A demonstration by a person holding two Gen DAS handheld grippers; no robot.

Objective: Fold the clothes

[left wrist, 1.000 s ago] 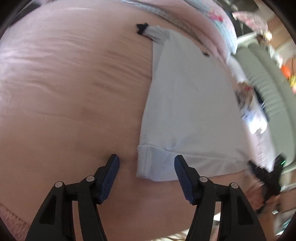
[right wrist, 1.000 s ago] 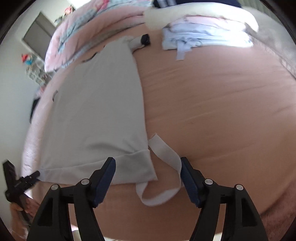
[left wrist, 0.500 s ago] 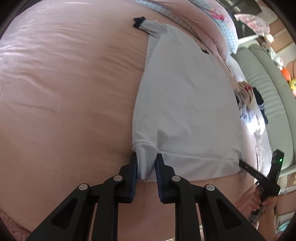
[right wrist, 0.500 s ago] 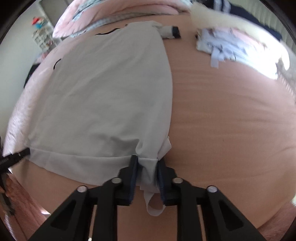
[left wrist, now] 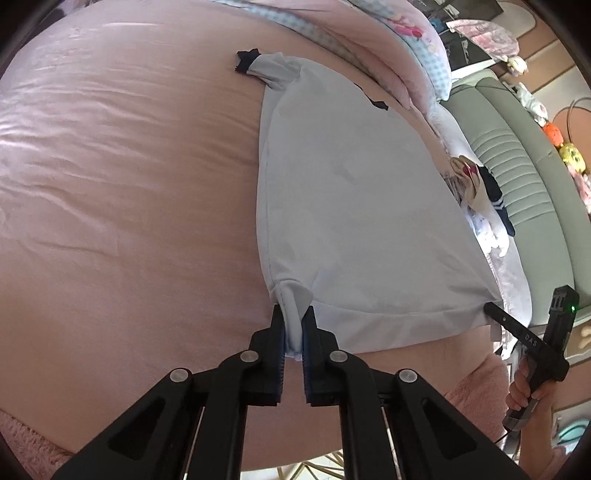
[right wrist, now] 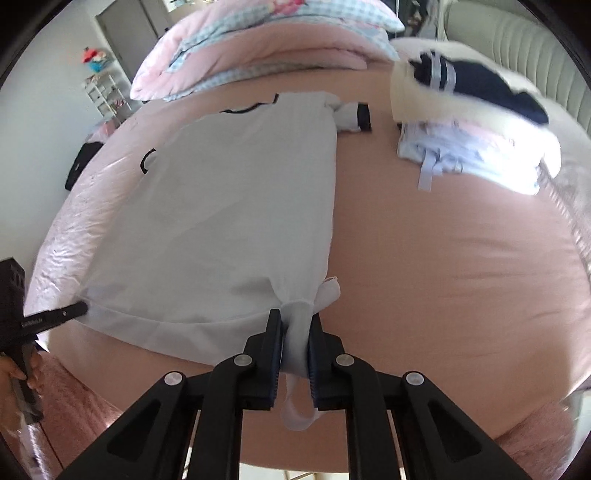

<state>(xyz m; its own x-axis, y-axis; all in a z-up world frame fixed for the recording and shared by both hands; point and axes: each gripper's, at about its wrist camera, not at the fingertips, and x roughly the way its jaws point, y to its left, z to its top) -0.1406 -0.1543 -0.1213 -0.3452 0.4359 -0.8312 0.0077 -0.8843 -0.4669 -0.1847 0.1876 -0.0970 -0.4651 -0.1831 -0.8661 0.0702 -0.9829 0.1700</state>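
Both jaws just closed: left hand-held gripper [left wrist: 293, 325] and right hand-held gripper [right wrist: 295, 328] are each clamped on a hem corner of the shirt [left wrist: 354, 206], which lies flat along the bed's [left wrist: 122, 192] near edge. Hem's lifting, so we reckon the fold toward the collar is next.

Pink bed sheet [left wrist: 122, 192] filling the frame, green padded headboard [left wrist: 517, 177] right, white shelf unit [right wrist: 105, 94] upper left, grey door [right wrist: 125, 27] top left
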